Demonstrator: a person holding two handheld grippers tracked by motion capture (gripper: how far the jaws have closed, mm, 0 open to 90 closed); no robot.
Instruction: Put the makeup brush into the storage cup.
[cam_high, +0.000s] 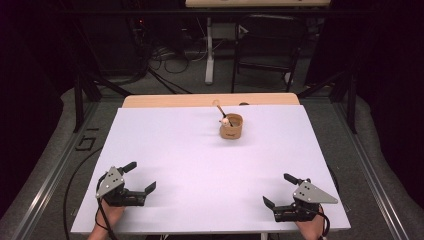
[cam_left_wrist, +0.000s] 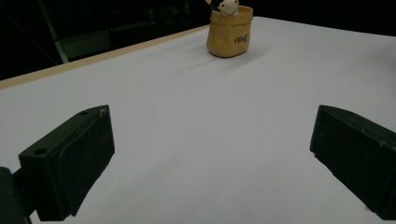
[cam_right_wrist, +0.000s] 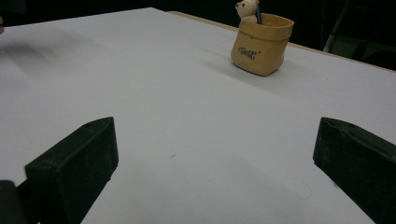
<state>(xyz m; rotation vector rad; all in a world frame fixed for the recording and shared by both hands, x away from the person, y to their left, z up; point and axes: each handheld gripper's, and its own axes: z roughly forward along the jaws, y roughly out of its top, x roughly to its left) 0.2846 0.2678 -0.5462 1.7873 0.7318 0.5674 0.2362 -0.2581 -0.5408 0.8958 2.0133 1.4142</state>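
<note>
Right gripper (cam_high: 283, 191), jaws spread and empty, rests at the near right edge like the left gripper (cam_high: 140, 176); tan pot (cam_high: 231, 126) holding an upright stick (cam_high: 220, 109) stands far ahead, slightly nearer the right.

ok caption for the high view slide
Two open claws, left and right, rest near a white table's front edge, far from a tan pot.

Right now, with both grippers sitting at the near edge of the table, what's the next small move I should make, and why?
Probably reach the right gripper forward toward the tan pot. Both grippers rest open and hold nothing; the left gripper is also at the near edge. The pot stands far off toward the back of the white table, slightly right of centre, with a small bear-topped stick poking out of it.
</note>
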